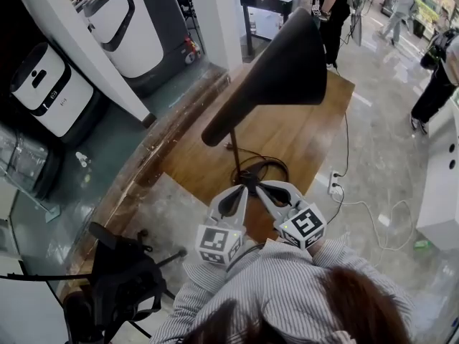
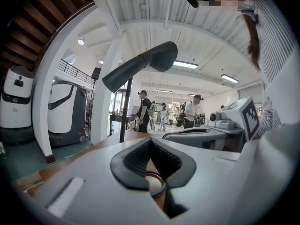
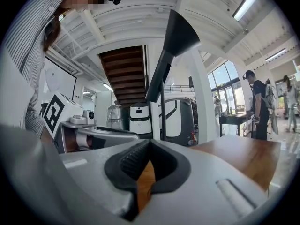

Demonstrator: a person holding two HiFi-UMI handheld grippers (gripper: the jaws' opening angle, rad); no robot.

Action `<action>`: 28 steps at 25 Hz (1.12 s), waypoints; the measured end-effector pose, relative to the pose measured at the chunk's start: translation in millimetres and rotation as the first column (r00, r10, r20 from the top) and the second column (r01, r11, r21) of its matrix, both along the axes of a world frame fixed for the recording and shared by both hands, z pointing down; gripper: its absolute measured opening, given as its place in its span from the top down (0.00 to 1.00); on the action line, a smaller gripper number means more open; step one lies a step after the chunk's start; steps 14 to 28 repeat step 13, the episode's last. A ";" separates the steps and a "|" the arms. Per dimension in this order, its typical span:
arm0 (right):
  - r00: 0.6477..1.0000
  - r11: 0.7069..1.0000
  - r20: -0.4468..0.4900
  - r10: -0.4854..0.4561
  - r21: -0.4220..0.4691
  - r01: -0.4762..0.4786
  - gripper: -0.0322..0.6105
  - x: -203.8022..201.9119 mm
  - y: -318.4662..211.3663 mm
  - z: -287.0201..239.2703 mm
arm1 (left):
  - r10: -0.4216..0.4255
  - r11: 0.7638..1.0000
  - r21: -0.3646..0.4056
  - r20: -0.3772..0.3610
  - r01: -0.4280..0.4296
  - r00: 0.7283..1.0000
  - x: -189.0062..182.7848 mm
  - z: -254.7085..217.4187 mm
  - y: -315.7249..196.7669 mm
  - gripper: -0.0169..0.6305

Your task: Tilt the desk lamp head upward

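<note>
The black desk lamp stands on the wooden table (image 1: 315, 131). Its cone head (image 1: 290, 56) is tilted, its wide mouth facing up and away and its narrow neck sloping down to the thin stem (image 1: 234, 153). My left gripper (image 1: 246, 188) and right gripper (image 1: 260, 187) lie side by side low at the lamp's base, tips close together. Both have their jaws shut with nothing between them. In the left gripper view the head (image 2: 140, 64) hangs above the shut left gripper (image 2: 151, 141). In the right gripper view the head (image 3: 176, 32) rises over the shut right gripper (image 3: 149, 142).
A black cable (image 1: 271, 168) coils by the lamp base and runs to a power strip (image 1: 333, 183) on the floor. White machines (image 1: 46, 84) stand at the left, a black office chair (image 1: 122, 278) at the lower left. People (image 1: 437, 77) stand at the far right.
</note>
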State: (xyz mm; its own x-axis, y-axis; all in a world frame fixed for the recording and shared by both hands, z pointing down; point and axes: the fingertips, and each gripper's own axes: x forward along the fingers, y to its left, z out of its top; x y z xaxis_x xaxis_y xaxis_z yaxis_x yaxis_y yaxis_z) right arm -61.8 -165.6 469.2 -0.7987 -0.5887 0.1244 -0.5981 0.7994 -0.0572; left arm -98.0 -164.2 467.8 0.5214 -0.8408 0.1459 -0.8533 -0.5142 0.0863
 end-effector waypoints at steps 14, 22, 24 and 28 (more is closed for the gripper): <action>1.000 0.999 -0.002 0.024 -0.032 -0.025 0.95 8.2 3.8 5.7 | 0.016 1.000 -0.018 -0.023 -0.017 1.000 9.2 0.0 4.8 0.97; 1.000 0.999 -0.002 0.024 -0.032 -0.025 0.95 8.2 3.8 5.7 | 0.016 1.000 -0.018 -0.023 -0.017 1.000 9.2 0.0 4.8 0.97; 1.000 0.999 -0.002 0.024 -0.032 -0.025 0.95 8.2 3.8 5.7 | 0.016 1.000 -0.018 -0.023 -0.017 1.000 9.2 0.0 4.8 0.97; 1.000 0.999 -0.002 0.024 -0.032 -0.025 0.95 8.2 3.8 5.7 | 0.016 1.000 -0.018 -0.023 -0.017 1.000 9.2 0.0 4.8 0.97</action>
